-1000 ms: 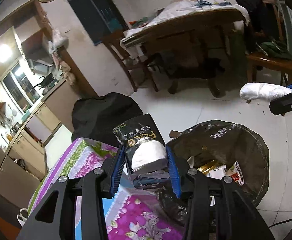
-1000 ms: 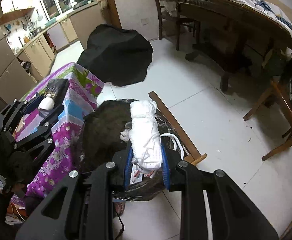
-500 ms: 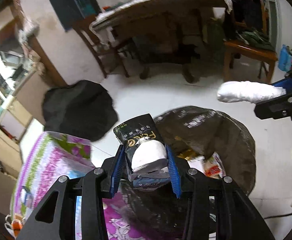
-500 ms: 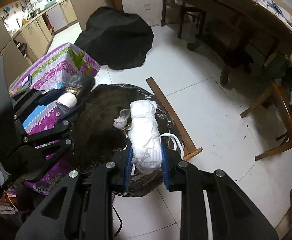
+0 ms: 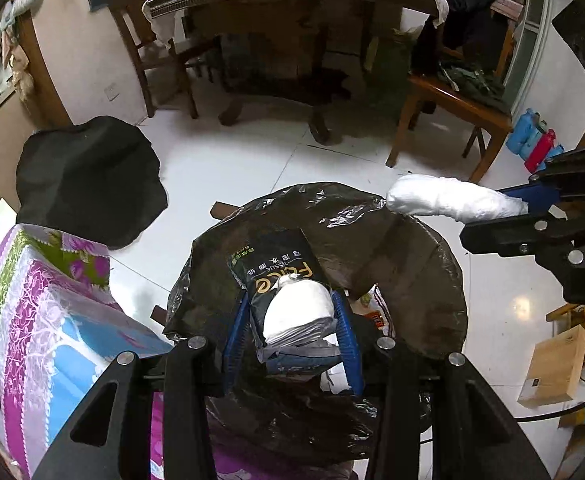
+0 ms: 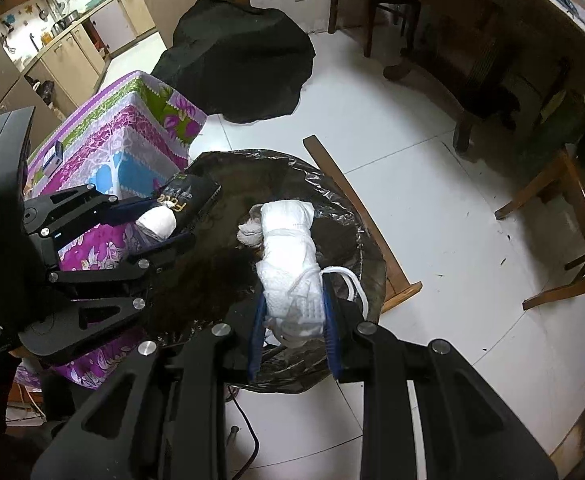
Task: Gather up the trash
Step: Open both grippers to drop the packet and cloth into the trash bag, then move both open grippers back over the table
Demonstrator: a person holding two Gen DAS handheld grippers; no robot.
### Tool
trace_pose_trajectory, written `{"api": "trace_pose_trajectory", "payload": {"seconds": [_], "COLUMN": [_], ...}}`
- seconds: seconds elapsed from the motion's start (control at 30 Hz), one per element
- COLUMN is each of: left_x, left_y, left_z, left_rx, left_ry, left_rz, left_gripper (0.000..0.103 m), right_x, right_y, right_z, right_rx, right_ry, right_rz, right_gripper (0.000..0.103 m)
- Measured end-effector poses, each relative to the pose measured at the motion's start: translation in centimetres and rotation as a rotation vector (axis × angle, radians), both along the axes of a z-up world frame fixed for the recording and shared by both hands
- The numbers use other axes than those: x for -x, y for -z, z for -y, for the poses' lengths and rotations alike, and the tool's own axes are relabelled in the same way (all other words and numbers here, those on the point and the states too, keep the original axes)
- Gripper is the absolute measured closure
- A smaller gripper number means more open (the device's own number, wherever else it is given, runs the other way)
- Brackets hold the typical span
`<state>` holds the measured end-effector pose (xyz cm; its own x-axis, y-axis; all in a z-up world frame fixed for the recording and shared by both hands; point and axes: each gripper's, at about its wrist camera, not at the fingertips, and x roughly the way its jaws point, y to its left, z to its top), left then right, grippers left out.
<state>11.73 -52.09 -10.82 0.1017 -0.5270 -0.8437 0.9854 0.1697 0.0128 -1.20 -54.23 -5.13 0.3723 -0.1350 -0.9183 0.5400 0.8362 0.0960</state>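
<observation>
Through my left wrist camera, my left gripper point(image 5: 292, 312) is clenched on a black plastic tissue packet with gold lettering point(image 5: 278, 276) together with a wad of white tissue point(image 5: 298, 312) pressed against it. Both hang over the open mouth of the black plastic trash bag point(image 5: 392, 240), which stands on the white tiled floor point(image 5: 252, 168) just beside a box wrapped in purple floral cloth point(image 5: 52, 308). At the right edge my right gripper point(image 5: 532, 204) reaches in, holding a rolled white cloth bundle point(image 5: 448, 200) above the bag's far rim.

Through my right wrist camera, my right gripper point(image 6: 294, 316) is clamped tight on that white bundle point(image 6: 288, 256), a white cord point(image 6: 348, 280) looping off its side, above the bag point(image 6: 332, 208). My left gripper point(image 6: 160, 224) sits at the left over the bag's rim with the packet point(image 6: 188, 196). A wooden plank point(image 6: 356, 216) lies on the floor beside the bag.
</observation>
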Motion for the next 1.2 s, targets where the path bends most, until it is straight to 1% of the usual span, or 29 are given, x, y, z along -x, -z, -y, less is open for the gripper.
{"api": "trace_pose_trajectory", "payload": {"seconds": [0.1, 0.3, 0.4, 0.43, 0.47, 0.5, 0.53, 0.73, 1.07, 1.2], "left_x": [-0.3, -0.4, -0.3, 0.0, 0.0, 0.0, -0.1, -0.3, -0.1, 0.1], "left_y": [0.0, -0.5, -1.1, -1.3, -1.5, -1.7, -1.9, -2.5, -2.2, -1.9], "left_z": [-0.2, -0.5, -0.8, -0.8, -0.9, -1.1, -1.1, -1.3, -1.9, -2.4], "left_rx": [0.0, 0.013, 0.048, 0.054, 0.063, 0.075, 0.078, 0.077, 0.075, 0.075], "left_ry": [-0.003, -0.012, -0.019, -0.022, -0.028, -0.033, -0.033, -0.048, -0.063, -0.073], "left_rz": [-0.014, -0.015, -0.004, 0.007, 0.021, 0.036, 0.042, 0.033, 0.034, 0.053], "left_gripper": [0.061, 0.059, 0.049, 0.04, 0.034, 0.033, 0.032, 0.032, 0.032, 0.032], "right_x": [-0.1, -0.3, -0.4, -0.5, -0.6, -0.6, -0.7, -0.6, -0.7, -0.6], "right_y": [0.1, 0.1, -0.1, -0.2, -0.2, -0.1, 0.0, 0.0, 0.7, 0.9], "right_z": [0.1, -0.1, -0.2, -0.2, -0.2, -0.1, -0.1, -0.2, -0.6, -0.7], "right_rx": [-0.006, -0.005, -0.007, 0.006, 0.006, 0.001, -0.003, -0.012, -0.013, 0.008], "right_ry": [0.002, -0.002, -0.011, -0.012, -0.012, -0.009, -0.005, 0.003, 0.004, 0.002], "right_rz": [-0.001, 0.001, 0.024, 0.026, 0.025, 0.026, 0.03, 0.032, 0.016, 0.006], "right_gripper": [0.079, 0.079, 0.077, 0.077, 0.074, 0.066, 0.065, 0.065, 0.065, 0.065]}}
